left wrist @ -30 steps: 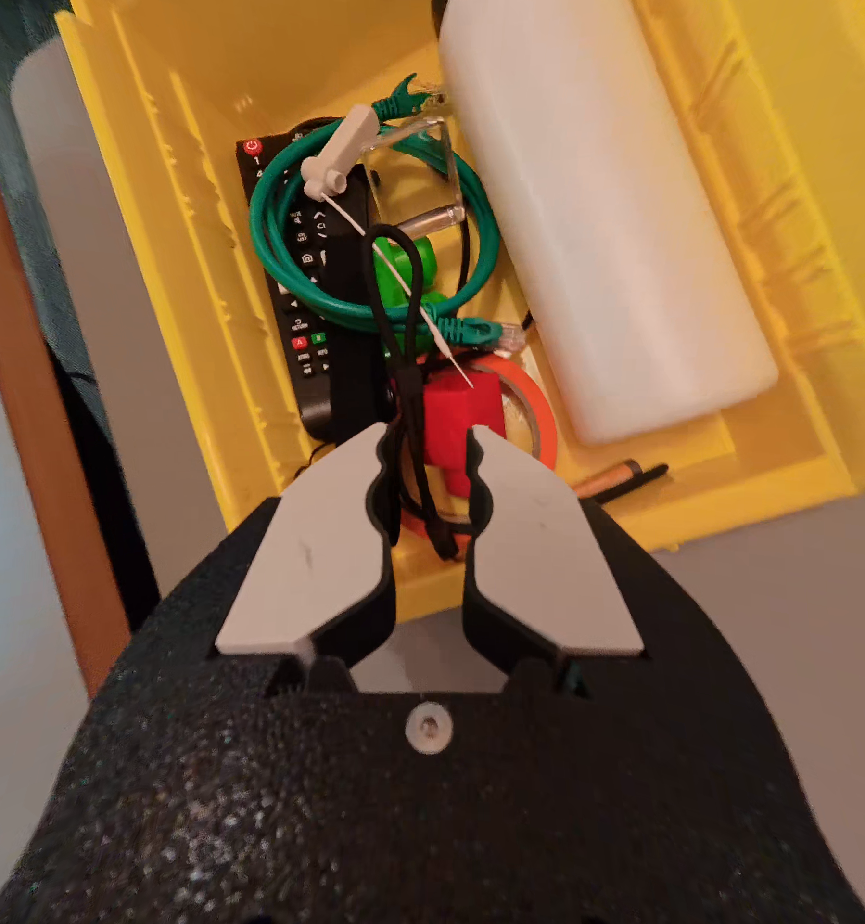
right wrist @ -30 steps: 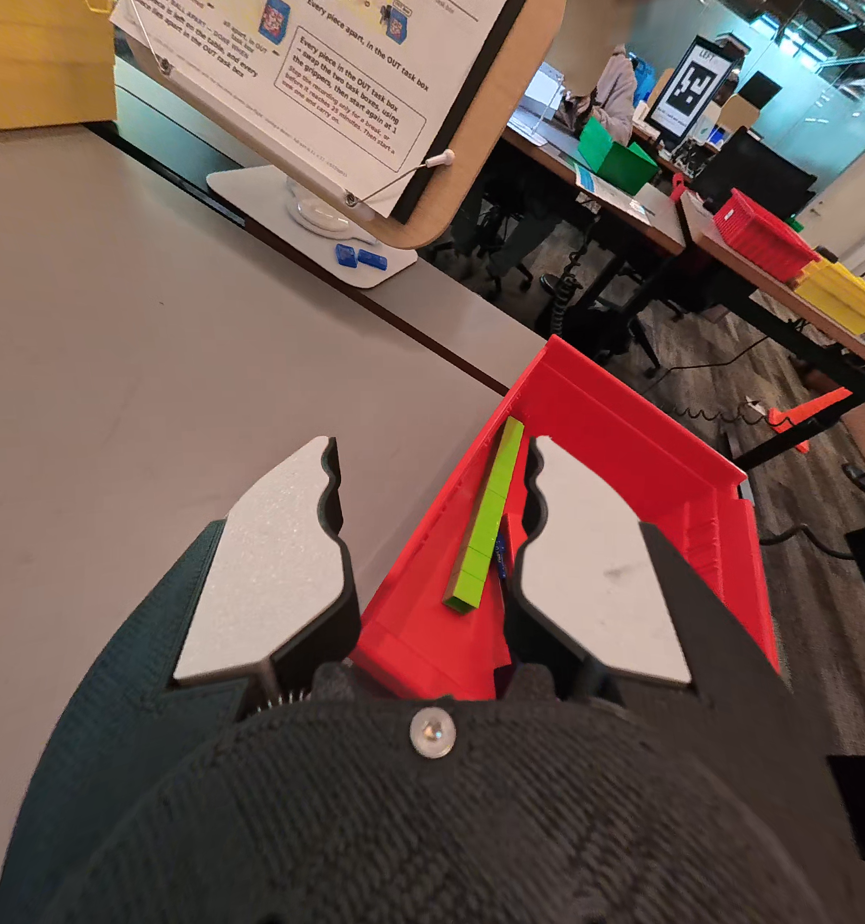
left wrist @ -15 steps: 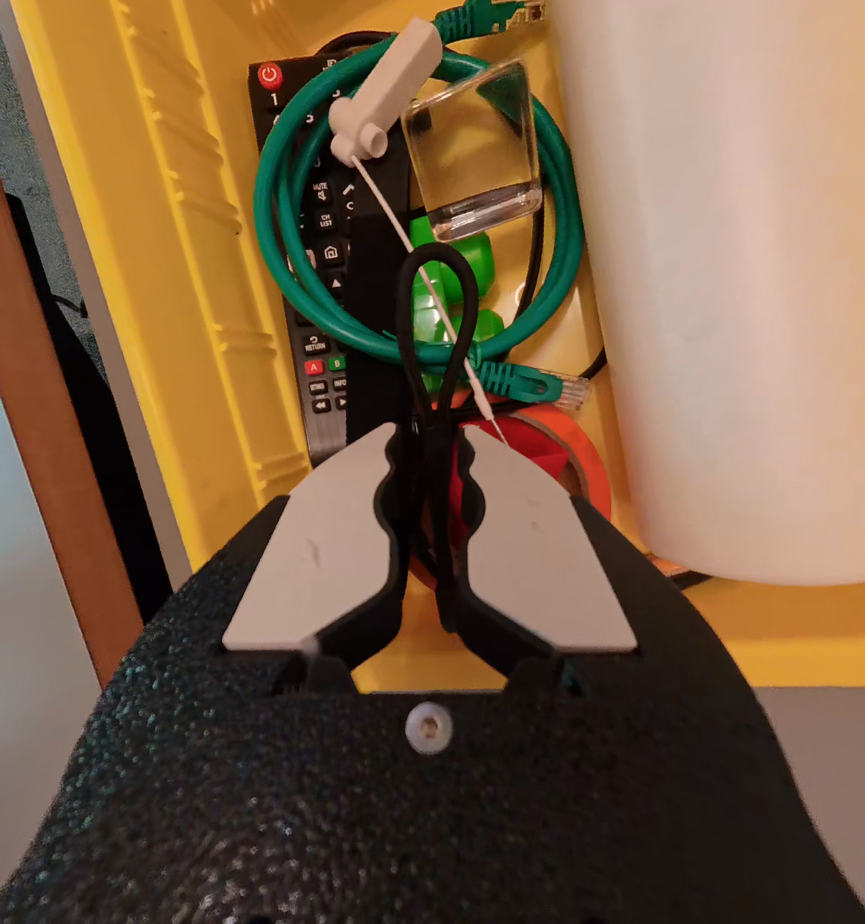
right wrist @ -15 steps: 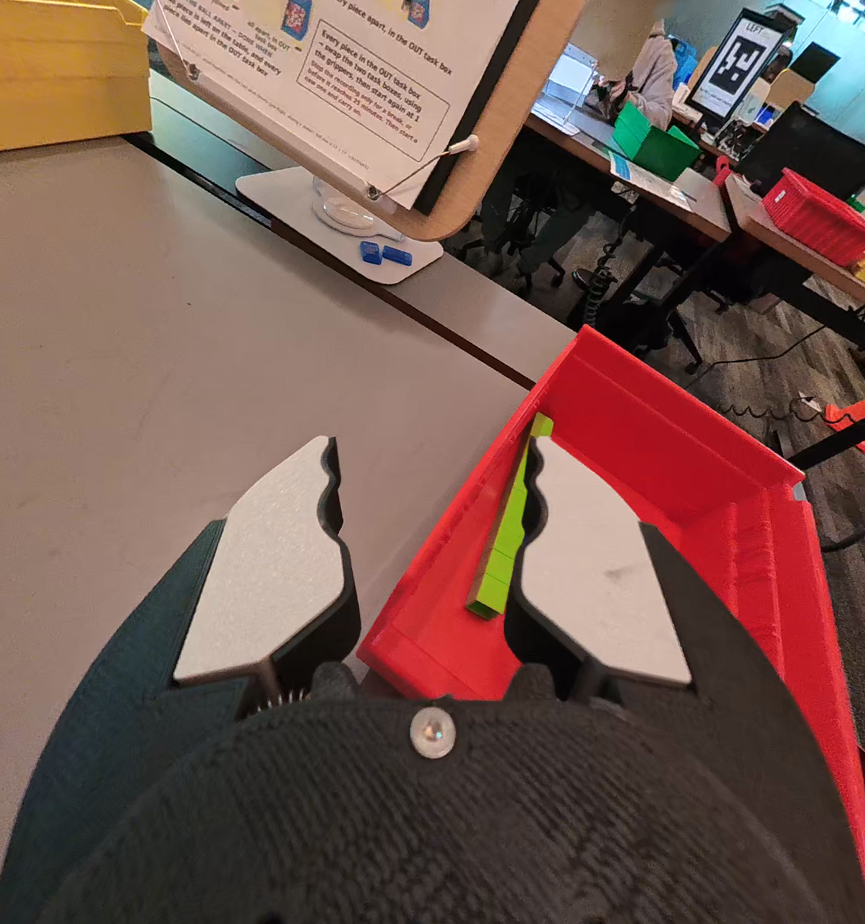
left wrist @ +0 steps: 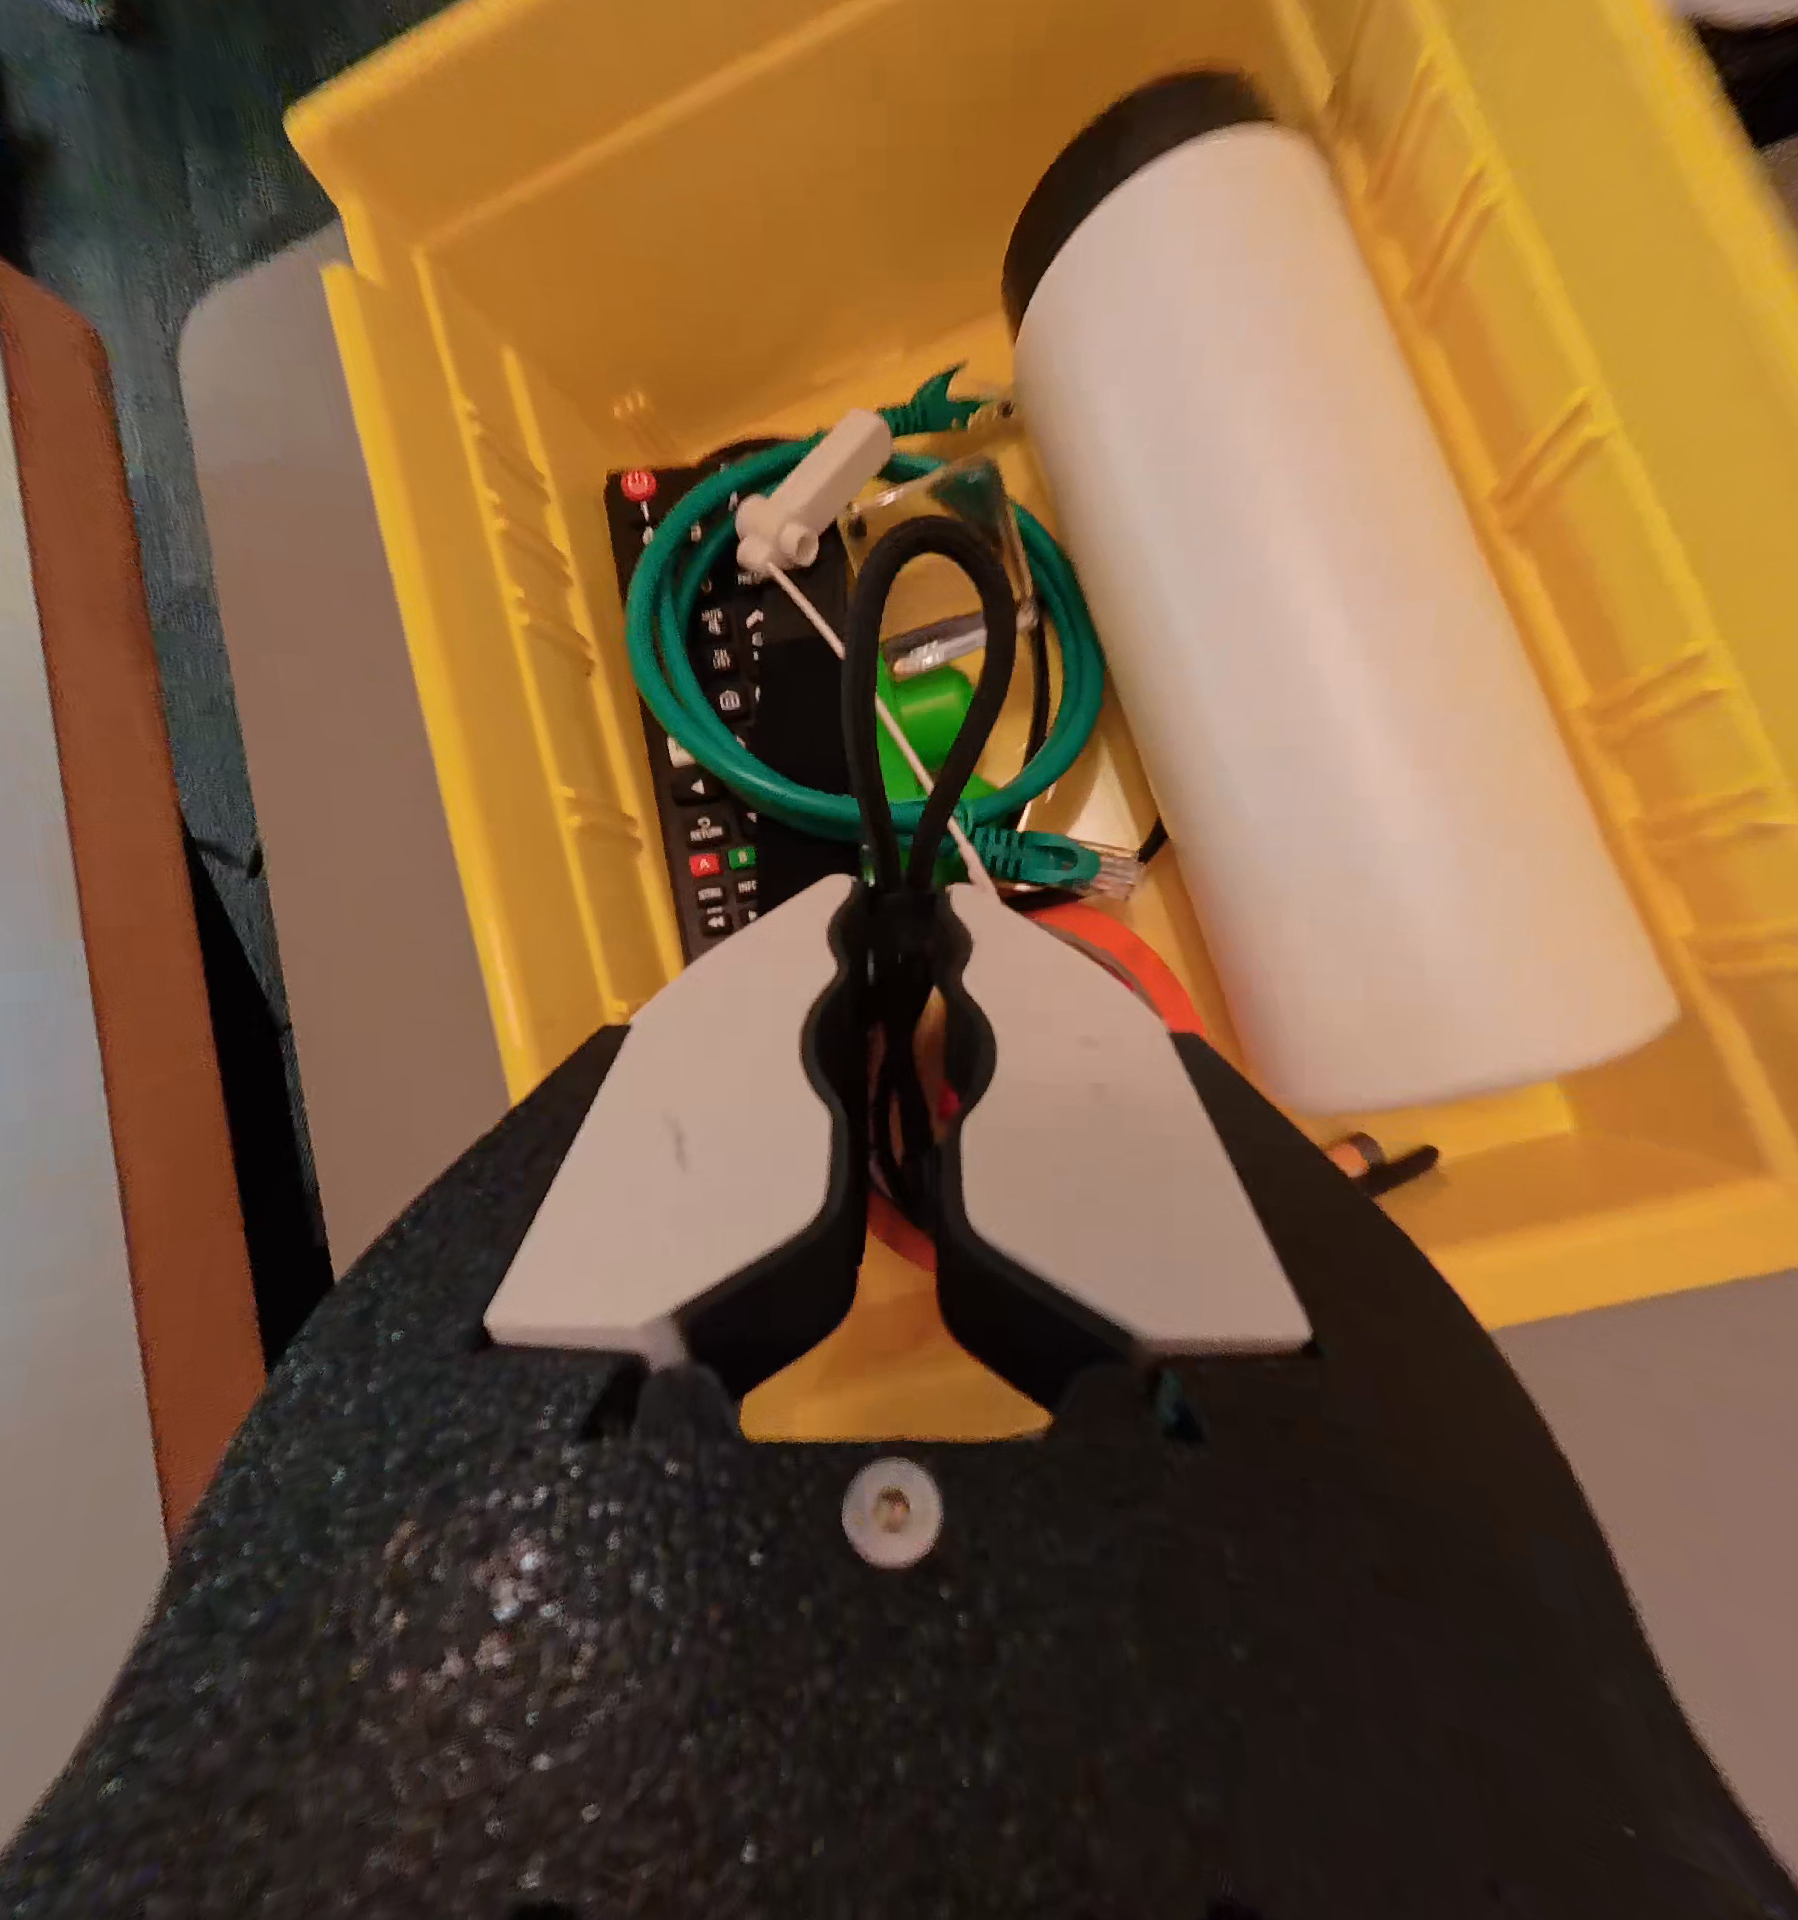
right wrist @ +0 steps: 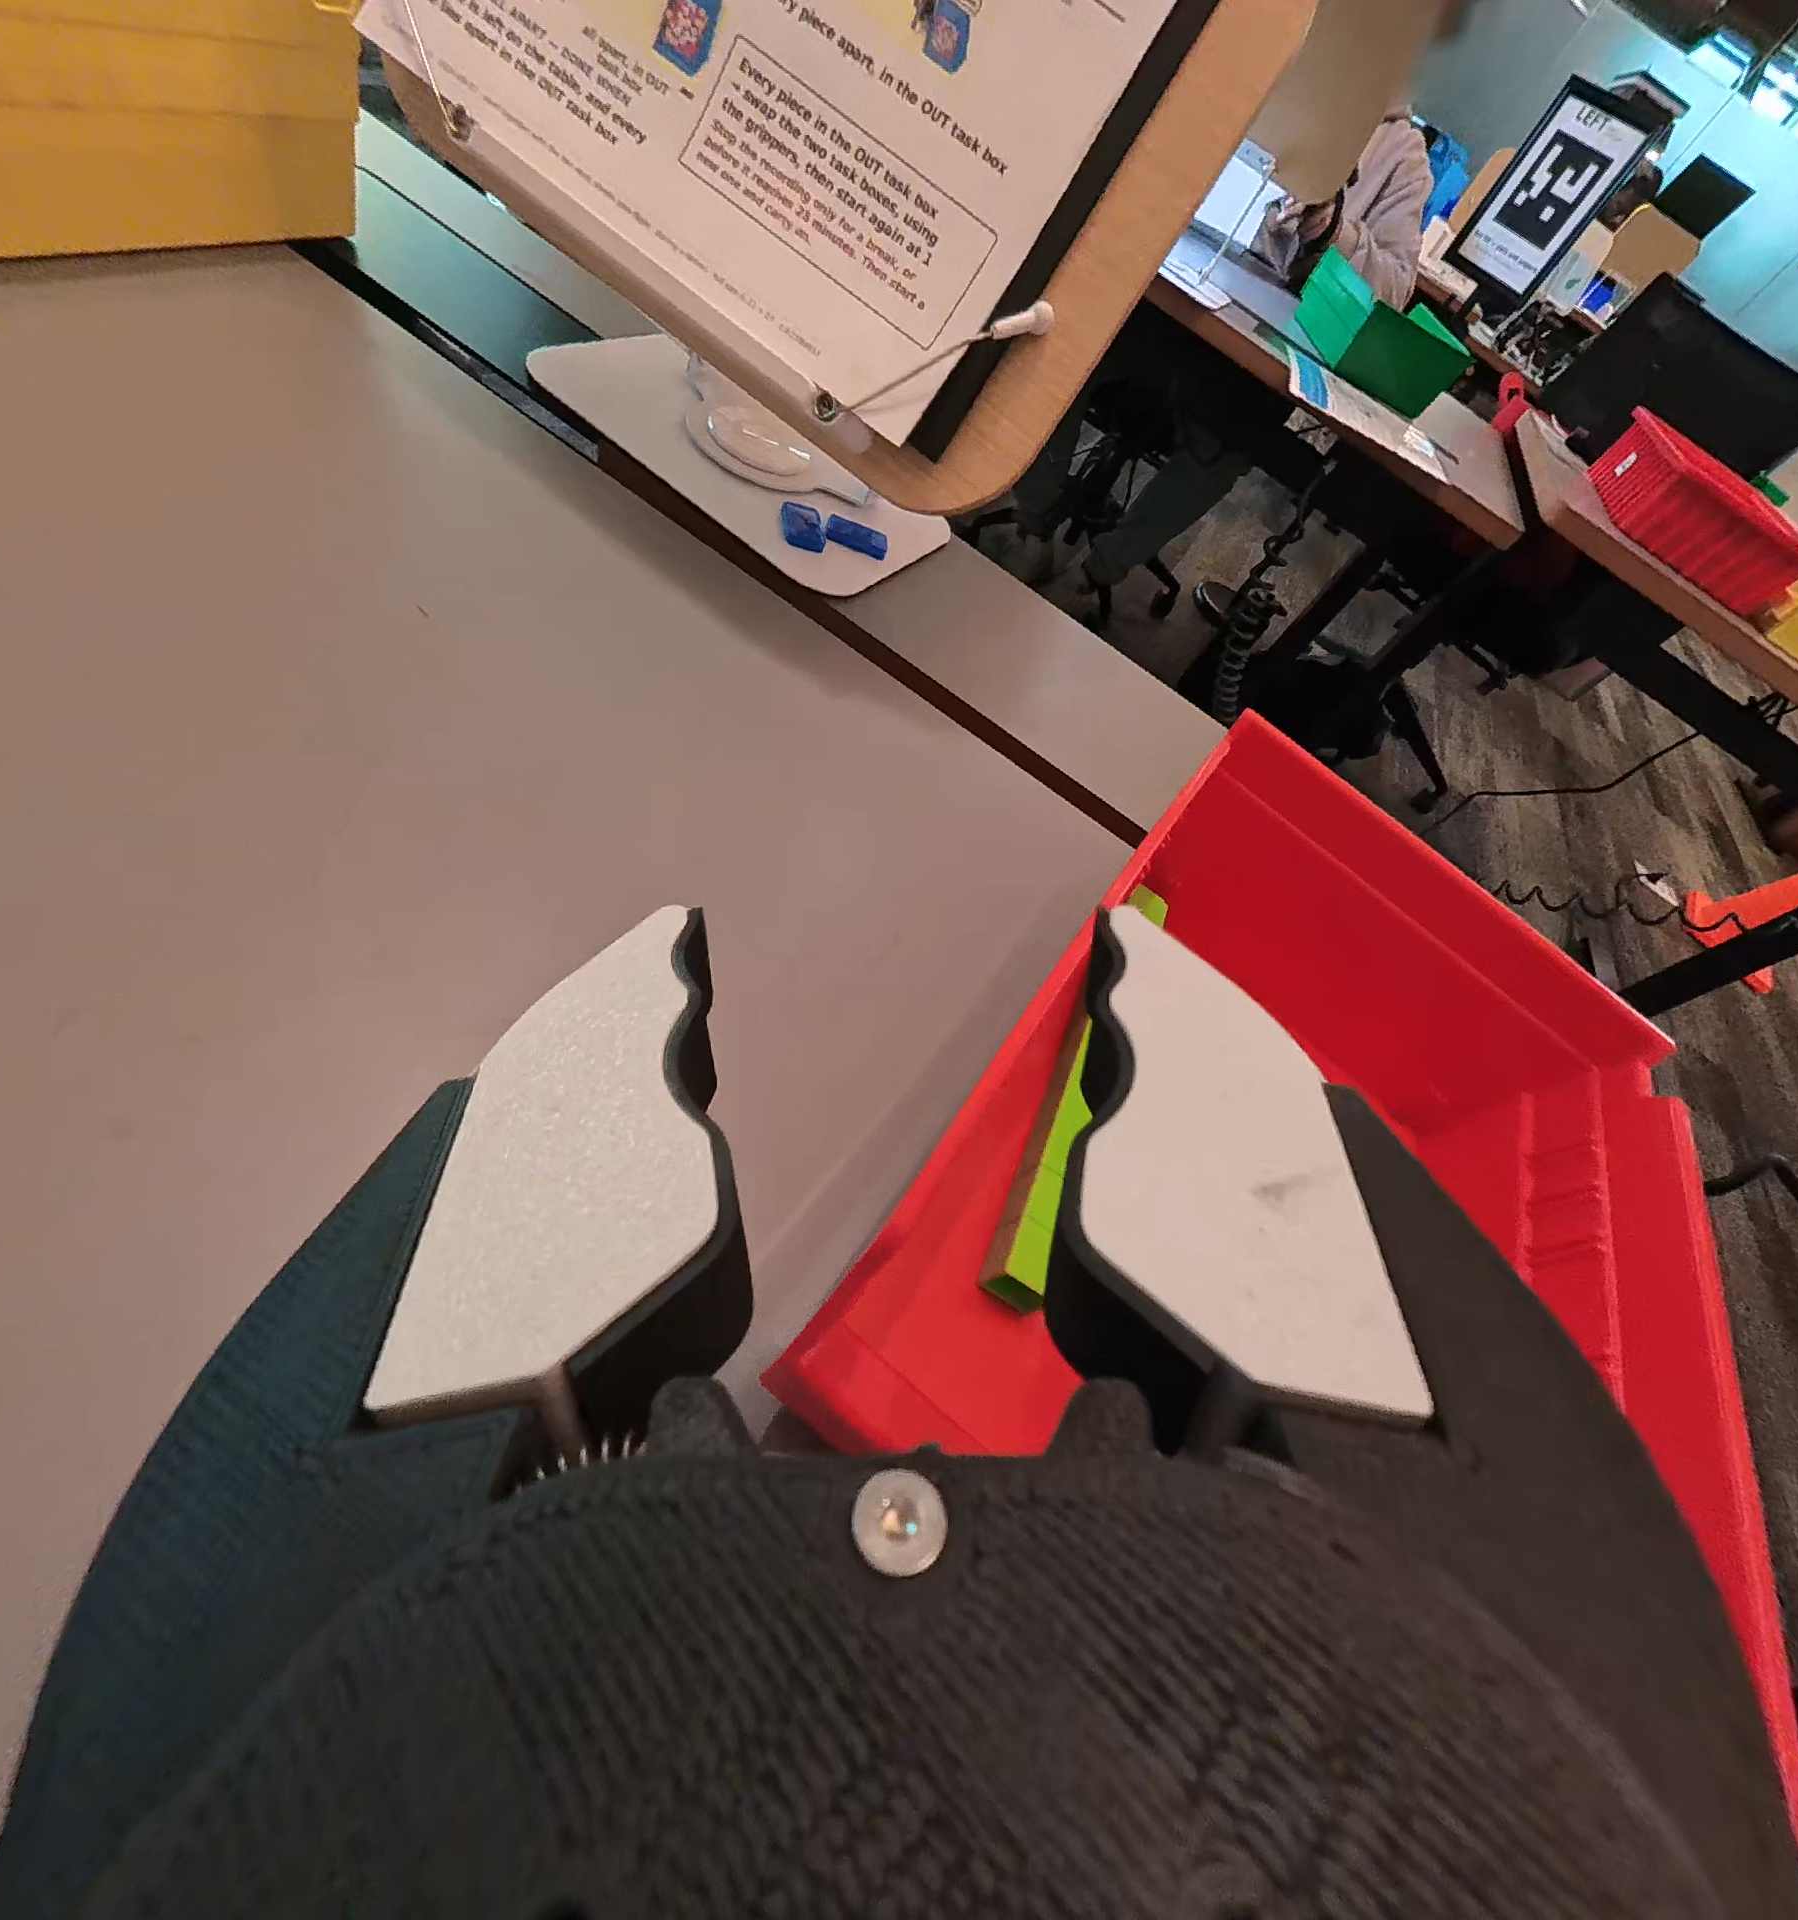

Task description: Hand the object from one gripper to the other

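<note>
left gripper (left wrist: 900, 914) clamped on a thin black cord loop (left wrist: 921, 686), held above the yellow bin (left wrist: 583, 343) | cord looks light and floppy, so probably grab the free loop end | right gripper (right wrist: 900, 956) jaws apart, empty, by the red bin (right wrist: 1394, 935)

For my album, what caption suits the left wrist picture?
Left gripper pinching a looped black cord above a cluttered yellow bin.

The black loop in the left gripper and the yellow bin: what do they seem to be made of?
Black loop: probably braided or rubber-coated cord, matt, bending softly from the left gripper. Yellow bin: likely moulded plastic, slightly glossy, with ribbed walls.
</note>
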Available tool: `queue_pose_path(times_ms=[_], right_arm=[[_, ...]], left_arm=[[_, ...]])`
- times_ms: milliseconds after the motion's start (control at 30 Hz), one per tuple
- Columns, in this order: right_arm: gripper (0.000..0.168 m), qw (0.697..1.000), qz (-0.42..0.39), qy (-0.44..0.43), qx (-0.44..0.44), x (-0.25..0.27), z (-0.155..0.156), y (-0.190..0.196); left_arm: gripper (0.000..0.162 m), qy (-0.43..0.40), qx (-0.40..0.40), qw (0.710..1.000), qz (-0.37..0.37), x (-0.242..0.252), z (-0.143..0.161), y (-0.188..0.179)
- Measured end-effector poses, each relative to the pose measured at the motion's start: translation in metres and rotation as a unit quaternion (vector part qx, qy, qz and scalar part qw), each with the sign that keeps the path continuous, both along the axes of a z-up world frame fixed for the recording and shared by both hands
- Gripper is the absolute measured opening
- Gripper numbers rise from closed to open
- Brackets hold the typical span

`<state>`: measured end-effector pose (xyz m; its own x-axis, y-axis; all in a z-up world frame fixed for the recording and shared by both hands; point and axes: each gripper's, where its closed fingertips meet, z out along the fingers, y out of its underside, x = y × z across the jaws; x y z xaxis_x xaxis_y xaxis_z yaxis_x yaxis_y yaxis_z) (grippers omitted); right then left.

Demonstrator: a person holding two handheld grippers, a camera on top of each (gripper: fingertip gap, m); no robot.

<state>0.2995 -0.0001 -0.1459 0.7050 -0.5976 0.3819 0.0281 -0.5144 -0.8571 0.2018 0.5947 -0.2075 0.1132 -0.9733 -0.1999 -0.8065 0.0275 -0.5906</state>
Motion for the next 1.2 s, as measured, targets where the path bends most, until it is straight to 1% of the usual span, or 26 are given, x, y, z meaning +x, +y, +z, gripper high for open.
queue_pose_path(times_ms=[67,167,267,400,467,533,600,667,733,767,800,867,967,1000,1033,1067,1100,1133,1200], right_arm=[[0.069,1.000,0.004,-0.001,0.005,-0.001,0.002,0.003],[0.069,0.999,0.026,-0.005,0.019,-0.008,0.007,0.012],[0.070,0.997,0.067,-0.018,0.043,-0.020,0.014,0.029],[0.071,0.982,0.157,-0.032,0.100,-0.057,0.029,0.077],[0.071,0.970,0.201,-0.034,0.133,-0.084,0.039,0.107],[0.068,0.951,0.241,-0.041,0.186,-0.116,0.057,0.137],[0.060,0.932,0.269,-0.058,0.235,-0.148,0.078,0.160],[0.057,0.919,0.285,-0.086,0.260,-0.173,0.094,0.174],[0.057,0.919,0.288,-0.107,0.247,-0.190,0.097,0.183],[0.055,0.923,0.284,-0.115,0.233,-0.196,0.094,0.184],[0.052,0.925,0.288,-0.119,0.216,-0.203,0.090,0.184],[0.050,0.927,0.301,-0.121,0.190,-0.220,0.081,0.181],[0.041,0.927,0.298,-0.098,0.204,-0.237,0.080,0.171],[0.036,0.928,0.291,-0.088,0.215,-0.240,0.081,0.168],[0.024,0.926,0.292,-0.083,0.223,-0.244,0.081,0.166],[0.007,0.922,0.304,-0.080,0.227,-0.251,0.081,0.165],[0.004,0.920,0.308,-0.077,0.228,-0.255,0.082,0.164],[0.003,0.921,0.308,-0.074,0.226,-0.257,0.082,0.161],[0.003,0.919,0.320,-0.072,0.220,-0.263,0.084,0.156]], left_arm=[[0.011,-0.037,-0.003,0.999,-0.015,0.001,0.017,-0.004],[0.011,-0.120,-0.009,0.991,-0.058,0.003,0.055,-0.020],[0.011,-0.214,-0.051,0.968,-0.117,-0.001,0.101,-0.056],[0.011,-0.317,-0.140,0.921,-0.176,-0.017,0.162,-0.123],[0.011,-0.357,-0.196,0.887,-0.217,-0.028,0.185,-0.170],[0.011,-0.385,-0.252,0.848,-0.263,-0.041,0.198,-0.222],[0.011,-0.402,-0.313,0.802,-0.312,-0.059,0.202,-0.278],[0.011,-0.411,-0.362,0.764,-0.340,-0.077,0.196,-0.327],[0.012,-0.422,-0.417,0.724,-0.353,-0.096,0.191,-0.366],[0.011,-0.428,-0.438,0.709,-0.350,-0.103,0.189,-0.379],[0.011,-0.433,-0.450,0.701,-0.345,-0.110,0.186,-0.389],[0.011,-0.442,-0.450,0.694,-0.347,-0.123,0.181,-0.405],[0.011,-0.458,-0.440,0.685,-0.357,-0.140,0.181,-0.423],[0.011,-0.464,-0.440,0.680,-0.360,-0.145,0.182,-0.428],[0.011,-0.468,-0.444,0.673,-0.363,-0.150,0.184,-0.433],[0.011,-0.472,-0.447,0.667,-0.364,-0.154,0.185,-0.437],[0.011,-0.477,-0.447,0.664,-0.362,-0.157,0.186,-0.440],[0.011,-0.485,-0.443,0.664,-0.357,-0.160,0.187,-0.442],[0.011,-0.499,-0.426,0.672,-0.344,-0.164,0.186,-0.443]])
